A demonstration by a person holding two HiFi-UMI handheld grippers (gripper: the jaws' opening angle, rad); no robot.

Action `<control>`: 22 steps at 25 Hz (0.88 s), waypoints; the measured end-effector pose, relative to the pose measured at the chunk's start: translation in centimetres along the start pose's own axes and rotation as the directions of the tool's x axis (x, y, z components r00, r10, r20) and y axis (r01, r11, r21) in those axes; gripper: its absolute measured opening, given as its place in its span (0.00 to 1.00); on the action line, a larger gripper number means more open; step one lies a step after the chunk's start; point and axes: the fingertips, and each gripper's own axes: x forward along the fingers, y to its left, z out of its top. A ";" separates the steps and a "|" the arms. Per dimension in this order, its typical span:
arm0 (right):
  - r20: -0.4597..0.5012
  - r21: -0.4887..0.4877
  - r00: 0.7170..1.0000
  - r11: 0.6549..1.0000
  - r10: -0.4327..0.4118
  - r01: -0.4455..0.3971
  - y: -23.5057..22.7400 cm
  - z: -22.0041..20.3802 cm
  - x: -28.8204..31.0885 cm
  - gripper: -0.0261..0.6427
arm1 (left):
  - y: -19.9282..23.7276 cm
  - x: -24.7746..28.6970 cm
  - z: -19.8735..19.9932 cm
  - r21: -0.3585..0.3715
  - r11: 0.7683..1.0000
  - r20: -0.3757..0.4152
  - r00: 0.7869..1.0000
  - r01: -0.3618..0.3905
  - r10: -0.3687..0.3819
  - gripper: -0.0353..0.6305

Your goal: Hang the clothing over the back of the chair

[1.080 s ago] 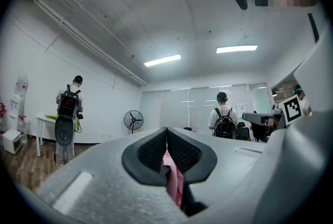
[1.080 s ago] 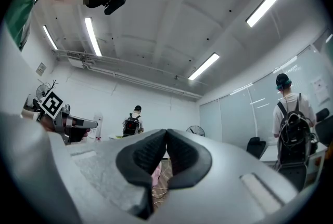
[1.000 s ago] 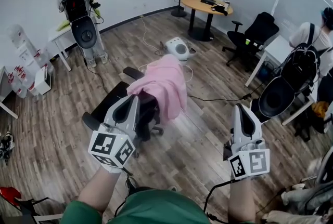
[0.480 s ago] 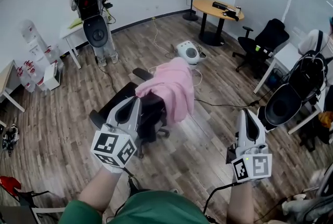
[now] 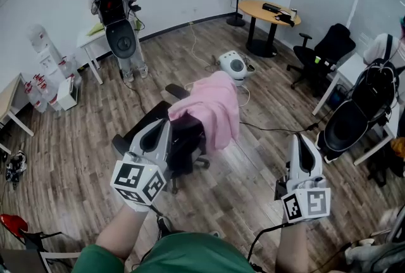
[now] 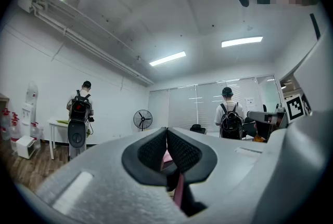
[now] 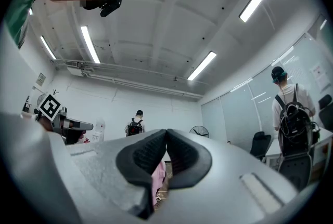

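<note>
Well, from the head view, the pink clothing [image 5: 214, 110] lies draped over the back of the black chair [image 5: 183, 142], out ahead of me on the wood floor [image 5: 253, 183]. My left gripper [image 5: 158, 128] sits just before the chair, and my right gripper [image 5: 300, 144] is well apart to the side. In the left gripper view, my jaws press together, holding nothing; a pink sliver shows beyond them. In the right gripper view, my jaws are likewise closed and empty, with pink past them.
</note>
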 end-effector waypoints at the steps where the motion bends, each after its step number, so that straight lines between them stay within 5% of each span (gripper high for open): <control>1: 0.000 0.000 1.000 1.000 -0.001 0.001 0.0 0.1 0.0 0.05 | 0.0 0.0 0.1 0.001 1.000 0.000 1.000 0.000 0.000 0.07; 22: -0.007 0.029 1.000 1.000 -0.002 0.002 0.4 -0.3 -0.4 0.05 | 0.3 -0.4 0.0 0.005 1.000 -0.002 1.000 0.003 -0.003 0.07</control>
